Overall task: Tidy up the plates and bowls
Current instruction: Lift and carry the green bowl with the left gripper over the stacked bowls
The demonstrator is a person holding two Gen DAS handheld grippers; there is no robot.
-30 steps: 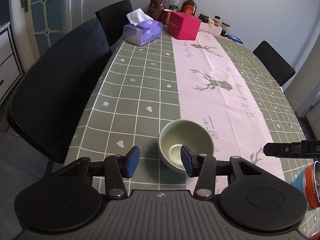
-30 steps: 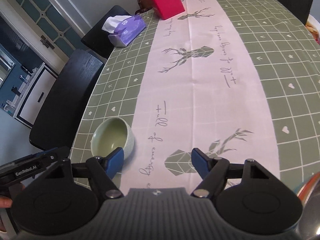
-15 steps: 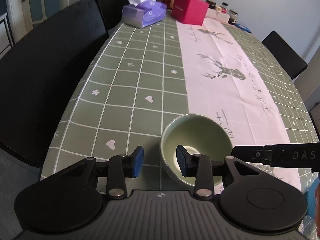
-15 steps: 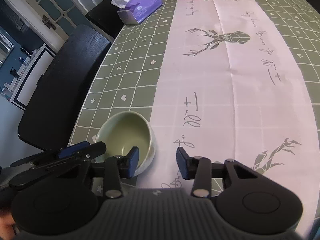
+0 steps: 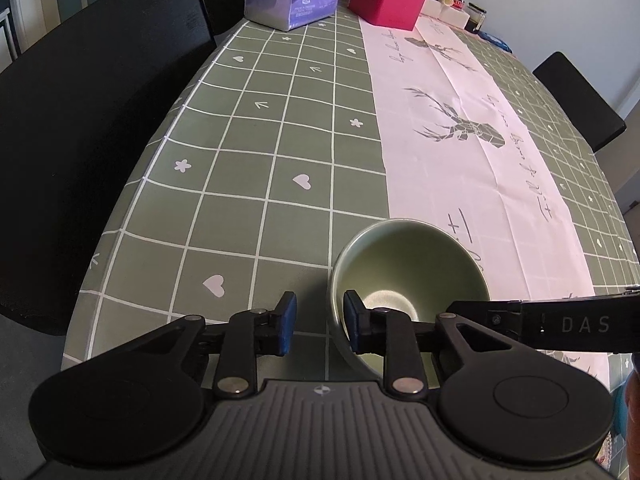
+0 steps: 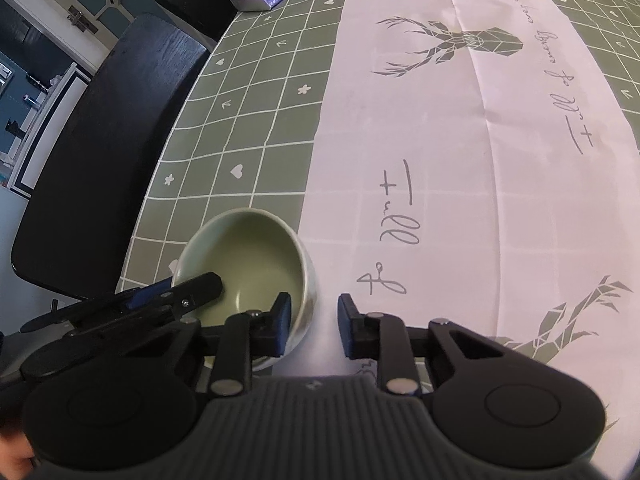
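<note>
As both grippers straddle opposite walls of the bowl (image 5: 408, 276), low centre of the left view on the tablecloth (image 5: 256, 152), their jaws have just been closing. Left gripper (image 5: 318, 322) has one pad inside, one outside the near-left rim; right gripper (image 6: 312, 326) likewise on the right wall. Gaps remain, so neither is clamped yet, probably setting up a two-handed lift.
</note>
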